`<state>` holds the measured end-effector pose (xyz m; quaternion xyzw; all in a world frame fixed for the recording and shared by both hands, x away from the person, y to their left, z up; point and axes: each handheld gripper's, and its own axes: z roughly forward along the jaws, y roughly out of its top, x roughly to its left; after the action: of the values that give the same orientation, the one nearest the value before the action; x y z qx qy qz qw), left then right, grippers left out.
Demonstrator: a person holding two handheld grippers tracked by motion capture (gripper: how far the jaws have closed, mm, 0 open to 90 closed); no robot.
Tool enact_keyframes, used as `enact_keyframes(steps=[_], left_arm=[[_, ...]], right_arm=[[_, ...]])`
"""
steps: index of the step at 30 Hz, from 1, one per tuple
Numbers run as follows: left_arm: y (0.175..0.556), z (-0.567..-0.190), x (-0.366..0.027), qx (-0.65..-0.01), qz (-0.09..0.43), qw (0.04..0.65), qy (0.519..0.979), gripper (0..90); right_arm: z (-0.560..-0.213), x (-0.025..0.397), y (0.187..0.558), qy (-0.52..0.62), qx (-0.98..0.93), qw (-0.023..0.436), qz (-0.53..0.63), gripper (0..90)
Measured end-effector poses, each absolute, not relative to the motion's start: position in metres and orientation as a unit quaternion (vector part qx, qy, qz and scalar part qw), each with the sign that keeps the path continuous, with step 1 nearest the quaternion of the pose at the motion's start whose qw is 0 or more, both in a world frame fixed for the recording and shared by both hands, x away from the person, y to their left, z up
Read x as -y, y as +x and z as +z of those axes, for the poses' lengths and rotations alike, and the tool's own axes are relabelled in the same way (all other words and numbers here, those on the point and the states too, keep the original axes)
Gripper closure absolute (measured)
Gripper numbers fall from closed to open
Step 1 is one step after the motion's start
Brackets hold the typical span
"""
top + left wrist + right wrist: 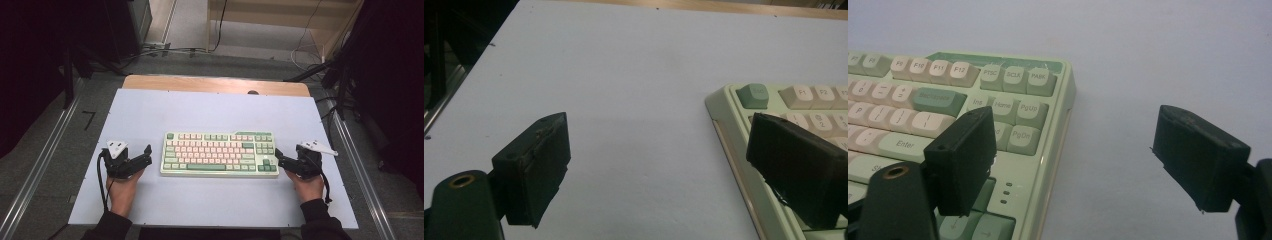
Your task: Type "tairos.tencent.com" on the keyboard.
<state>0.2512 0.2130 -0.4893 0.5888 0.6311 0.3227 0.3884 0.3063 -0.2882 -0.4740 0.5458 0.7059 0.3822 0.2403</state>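
A pale green keyboard (pixel 220 154) with pink and green keys lies flat in the middle of the white board (pixel 210 112). My left gripper (pixel 145 156) is at its left end, open. In the left gripper view the keyboard's left edge (pixel 729 145) runs between the jaws of the left gripper (pixel 664 165), and the right jaw hangs over the keys. My right gripper (pixel 279 158) is at the right end, open. In the right gripper view the right gripper (pixel 1078 155) straddles the keyboard's right edge (pixel 1058 150). Neither jaw pair presses on the keyboard.
The white board rests on a wooden table (pixel 215 84). Metal rails (pixel 42 160) run along both sides of it. Cables (pixel 165 50) lie on the floor beyond the far edge. Bare board lies in front of and behind the keyboard.
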Motion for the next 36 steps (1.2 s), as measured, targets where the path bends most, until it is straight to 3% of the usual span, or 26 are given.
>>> enact_keyframes(steps=[36], left_arm=[[0.255, -0.488, -0.189, -0.610, 0.307, 0.404, 0.608, 11.3]], right_arm=[[-0.472, 0.268, 0.305, 0.525, -0.721, 0.230, 0.390, 15.5]])
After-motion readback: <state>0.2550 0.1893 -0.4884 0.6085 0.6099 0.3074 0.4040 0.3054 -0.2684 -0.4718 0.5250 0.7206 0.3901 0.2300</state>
